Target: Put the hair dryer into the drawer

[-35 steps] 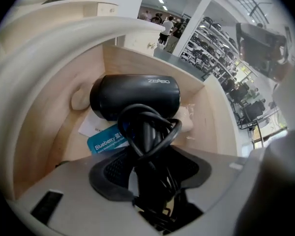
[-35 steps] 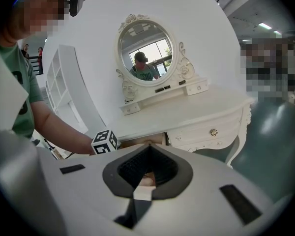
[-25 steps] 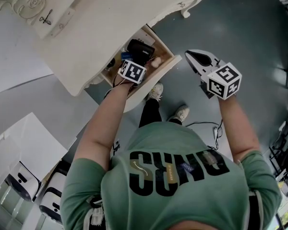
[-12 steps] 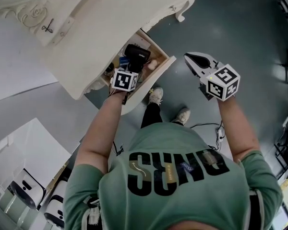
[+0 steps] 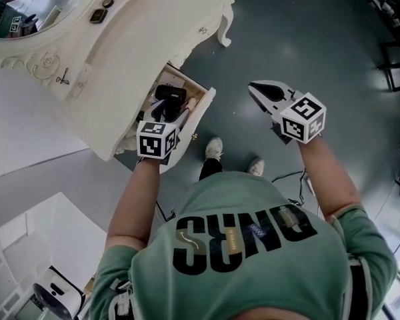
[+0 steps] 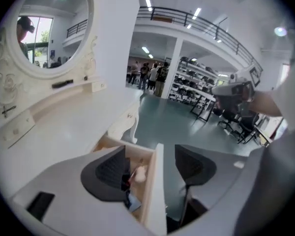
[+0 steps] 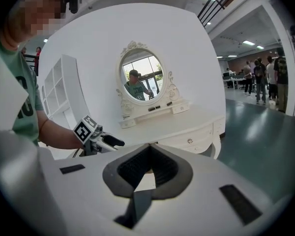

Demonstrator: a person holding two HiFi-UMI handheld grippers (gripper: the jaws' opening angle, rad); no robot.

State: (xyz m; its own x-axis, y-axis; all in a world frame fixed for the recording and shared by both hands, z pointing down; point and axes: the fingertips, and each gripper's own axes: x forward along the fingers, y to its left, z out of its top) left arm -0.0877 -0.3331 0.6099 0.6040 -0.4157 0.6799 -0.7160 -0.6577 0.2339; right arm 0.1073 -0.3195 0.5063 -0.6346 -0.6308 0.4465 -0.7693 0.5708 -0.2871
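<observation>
Hair dryer inside open drawer. Left gripper above, jaws fully apart, empty. Right gripper closed, empty.

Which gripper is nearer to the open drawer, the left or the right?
Left. The left gripper hangs just above the drawer, open and empty. The right gripper, shut, is off to its side over the floor.
</observation>
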